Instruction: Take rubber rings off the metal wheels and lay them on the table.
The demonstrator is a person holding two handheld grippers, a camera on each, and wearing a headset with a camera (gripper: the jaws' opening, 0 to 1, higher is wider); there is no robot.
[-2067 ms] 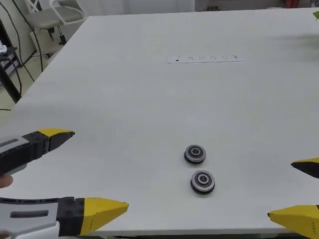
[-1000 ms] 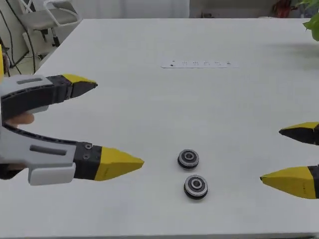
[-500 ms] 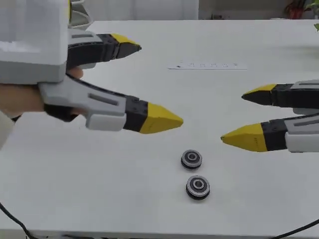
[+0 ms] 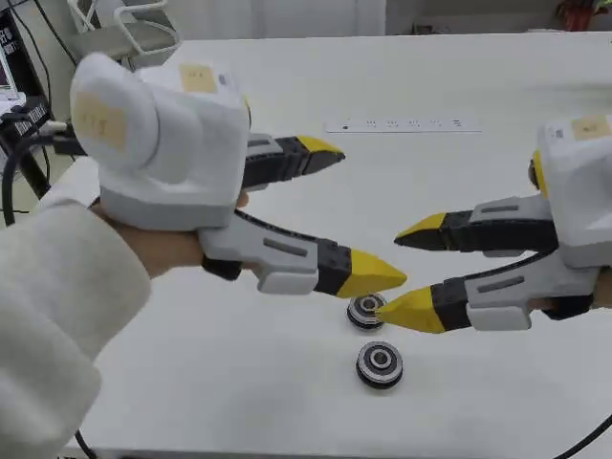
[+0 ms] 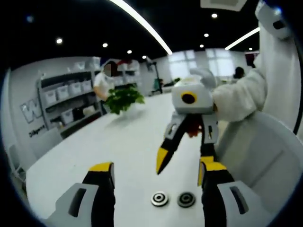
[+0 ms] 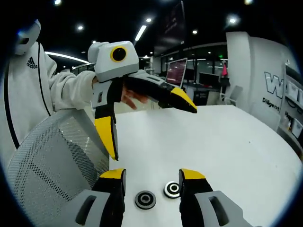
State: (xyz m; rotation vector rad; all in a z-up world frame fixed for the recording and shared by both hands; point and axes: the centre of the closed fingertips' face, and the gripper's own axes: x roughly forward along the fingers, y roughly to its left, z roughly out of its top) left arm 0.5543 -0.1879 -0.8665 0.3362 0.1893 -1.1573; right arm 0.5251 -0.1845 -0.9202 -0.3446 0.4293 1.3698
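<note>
Far wheel (image 4: pixel 365 311) is seen just beside the lower tips of left gripper (image 4: pixel 371 216) and right gripper (image 4: pixel 389 273); near wheel (image 4: pixel 380 364) lies close by on the surface (image 4: pixel 497 105); rubber rings (image 4: pixel 360 366) are still fitted; both jaws are spread, nothing grasped; "adidas" is read on a sweatshirt (image 6: pixel 31 63)

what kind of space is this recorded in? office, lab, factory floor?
Probably an open-plan lab or office workspace rather than a factory floor: a big white table, shelves of storage bins along a wall, a lit monitor on a desk behind, and an office chair by the table's far corner.
</note>
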